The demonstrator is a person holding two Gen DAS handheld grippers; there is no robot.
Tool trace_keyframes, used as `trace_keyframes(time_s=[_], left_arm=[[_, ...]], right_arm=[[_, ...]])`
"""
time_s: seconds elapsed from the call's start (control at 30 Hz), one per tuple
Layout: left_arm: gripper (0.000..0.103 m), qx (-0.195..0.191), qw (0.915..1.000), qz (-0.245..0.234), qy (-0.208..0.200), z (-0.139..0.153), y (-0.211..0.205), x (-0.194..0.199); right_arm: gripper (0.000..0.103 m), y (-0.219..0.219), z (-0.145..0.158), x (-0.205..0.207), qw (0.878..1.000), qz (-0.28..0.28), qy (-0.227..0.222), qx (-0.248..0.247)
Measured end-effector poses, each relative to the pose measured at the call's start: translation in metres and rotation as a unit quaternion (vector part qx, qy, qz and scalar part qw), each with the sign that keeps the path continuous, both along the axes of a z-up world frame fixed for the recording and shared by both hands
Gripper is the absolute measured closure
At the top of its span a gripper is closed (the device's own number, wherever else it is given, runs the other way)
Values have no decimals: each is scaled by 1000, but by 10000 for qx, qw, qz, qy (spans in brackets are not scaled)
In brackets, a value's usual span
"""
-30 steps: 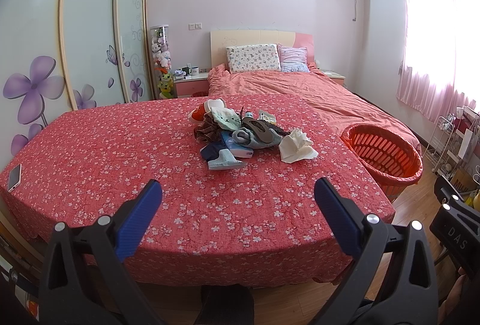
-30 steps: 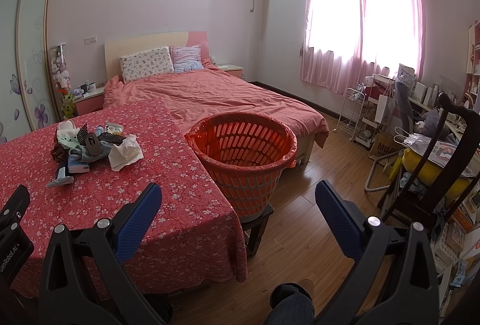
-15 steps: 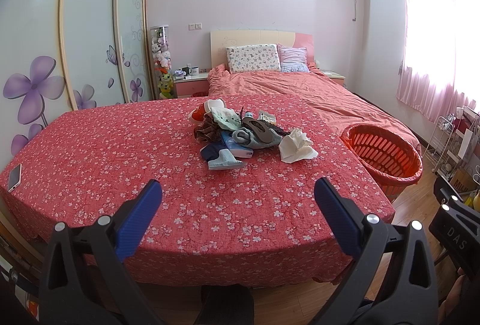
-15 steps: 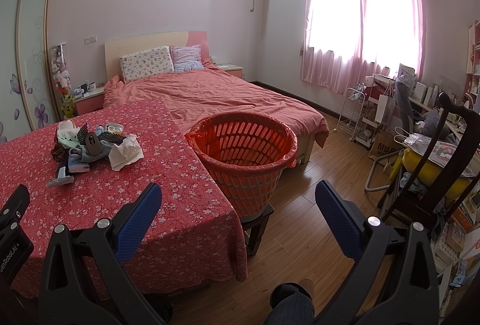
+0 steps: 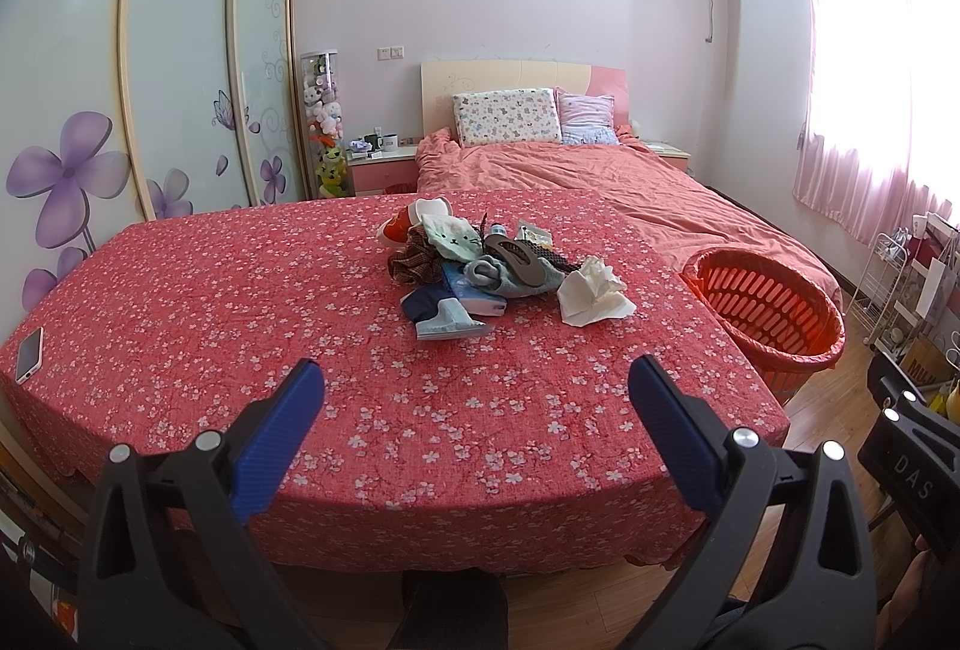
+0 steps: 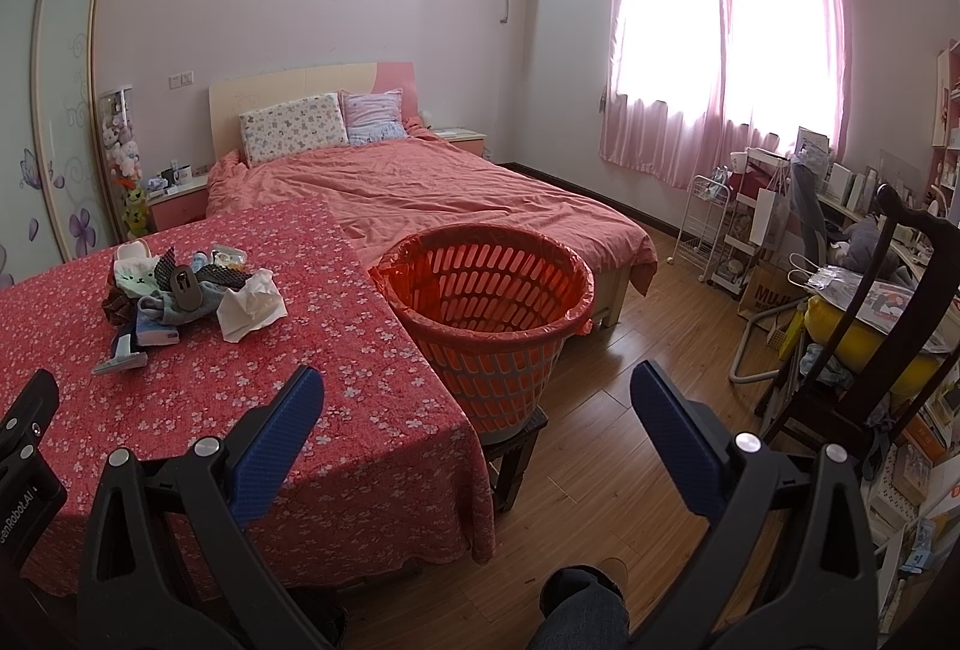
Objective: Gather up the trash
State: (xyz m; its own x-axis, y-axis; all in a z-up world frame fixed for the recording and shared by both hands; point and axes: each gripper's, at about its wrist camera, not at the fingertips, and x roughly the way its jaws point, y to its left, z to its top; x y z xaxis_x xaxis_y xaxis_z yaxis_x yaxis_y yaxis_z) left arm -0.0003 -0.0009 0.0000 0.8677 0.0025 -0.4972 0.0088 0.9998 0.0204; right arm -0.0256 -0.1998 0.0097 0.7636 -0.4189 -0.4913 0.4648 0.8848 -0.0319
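A pile of mixed items [image 5: 474,260] [image 6: 174,296] lies mid-table on the red floral cloth: socks, a grey slipper, a blue pack and crumpled white tissue [image 5: 591,290] [image 6: 249,311]. An orange slatted basket [image 5: 771,311] [image 6: 486,314] lined with a red bag stands on a stool at the table's right edge. My left gripper [image 5: 474,392] is open, held before the table's near edge, well short of the pile. My right gripper [image 6: 477,398] is open too, empty, pointing at the basket's near side.
A phone [image 5: 29,355] lies at the table's left edge. Behind the table is a bed [image 6: 444,194] with pink covers. A dark wooden chair [image 6: 888,326] and cluttered shelves [image 6: 738,224] fill the right side. Wood floor [image 6: 600,446] lies between the basket and the chair.
The left wrist view has drifted slightly, so the table sits a little lower in frame. The right wrist view is nearly unchanged. Both grippers stay open.
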Motion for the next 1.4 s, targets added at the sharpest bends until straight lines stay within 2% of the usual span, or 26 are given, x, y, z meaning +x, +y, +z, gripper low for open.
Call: trace_keyframes(time_s=[1.0,1.23,1.4], left_arm=[[4,-9,10000,56,51,-1,-3,3],[4,-139,9990,367,193,-7,26,26],[4,-200,9969,679,352,-17,55,55]], right_arm=[[2,-1,0,-1,10000,6,-24,16],[2,-6,-8,15,9997,154,-128,116],[2,-2,-16,43,9975,632,25,310]])
